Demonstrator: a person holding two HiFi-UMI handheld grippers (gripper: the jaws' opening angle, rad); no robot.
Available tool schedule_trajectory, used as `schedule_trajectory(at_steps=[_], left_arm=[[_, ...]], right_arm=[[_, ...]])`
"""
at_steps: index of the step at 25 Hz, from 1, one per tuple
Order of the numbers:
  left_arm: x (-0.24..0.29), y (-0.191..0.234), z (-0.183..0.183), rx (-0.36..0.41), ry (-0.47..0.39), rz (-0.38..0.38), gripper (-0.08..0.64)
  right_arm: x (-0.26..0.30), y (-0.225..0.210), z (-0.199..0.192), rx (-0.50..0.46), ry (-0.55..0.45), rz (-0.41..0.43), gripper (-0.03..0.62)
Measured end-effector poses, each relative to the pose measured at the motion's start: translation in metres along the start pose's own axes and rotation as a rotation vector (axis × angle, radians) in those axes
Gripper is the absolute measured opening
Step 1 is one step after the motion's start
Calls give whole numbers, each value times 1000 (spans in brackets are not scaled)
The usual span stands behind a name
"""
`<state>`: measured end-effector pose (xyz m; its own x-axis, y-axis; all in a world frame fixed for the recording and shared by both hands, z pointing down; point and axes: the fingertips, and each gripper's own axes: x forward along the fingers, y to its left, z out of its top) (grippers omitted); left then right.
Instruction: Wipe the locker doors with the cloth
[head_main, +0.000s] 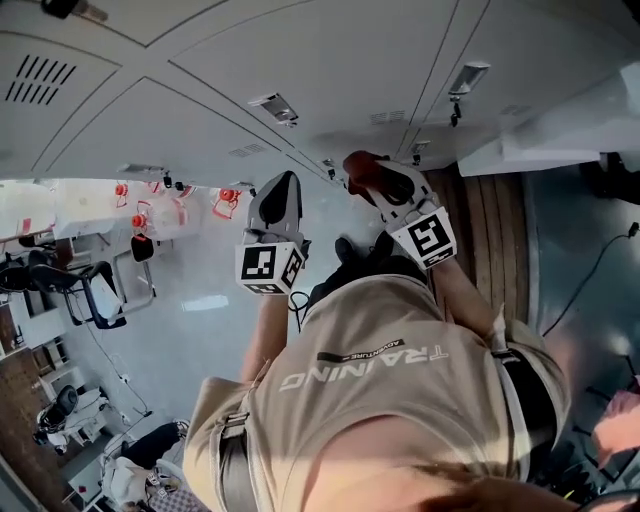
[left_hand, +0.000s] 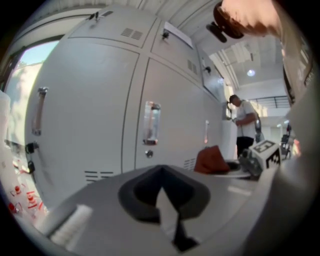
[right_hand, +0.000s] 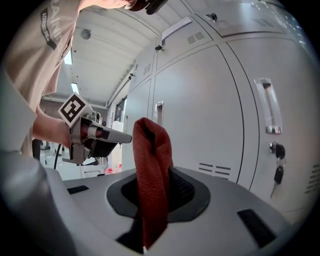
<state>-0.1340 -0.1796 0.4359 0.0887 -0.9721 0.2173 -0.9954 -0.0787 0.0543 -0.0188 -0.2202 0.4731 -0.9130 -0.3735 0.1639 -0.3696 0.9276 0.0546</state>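
The right gripper (right_hand: 159, 192) pinches a red cloth (right_hand: 150, 150) between its 2 jaws, near the grey locker doors (right_hand: 200, 110). The left gripper (left_hand: 162, 192) has its jaws pressed together, empty.

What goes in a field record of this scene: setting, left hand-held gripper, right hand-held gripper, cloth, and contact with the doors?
Setting: a row of pale grey metal locker doors, all closed
Left hand-held gripper: jaws together, holding nothing
Right hand-held gripper: jaws shut on a red woven cloth
Cloth: folded, standing up out of the jaws
Contact with doors: cloth is near a door, but touching cannot be told
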Motion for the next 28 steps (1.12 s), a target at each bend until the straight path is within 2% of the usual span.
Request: schedule_trajectory(at_steps=[5,10,13,16,20,28], left_arm=[[-4,6,14,-6,-75,-33,6],[-8,17,22,-19,-128,-48,6],[-6,21,27,-10,-138,-59,6],[-11,22,31,31,-120,-58,6],[-20,31,25,53,-69,-33,6],[-38,43,28,54,-93,-27,6]], right_arm=[[16,-2,50,-192,-31,-43,86],[25,9,97,-323,-59,-64,86],[26,11,120,-404,-70,-88,86],[24,12,149,-505,-80,-132,86],[28,11,197,-699,-68,-222,86],[43,28,298,-1117,-89,-417,86]])
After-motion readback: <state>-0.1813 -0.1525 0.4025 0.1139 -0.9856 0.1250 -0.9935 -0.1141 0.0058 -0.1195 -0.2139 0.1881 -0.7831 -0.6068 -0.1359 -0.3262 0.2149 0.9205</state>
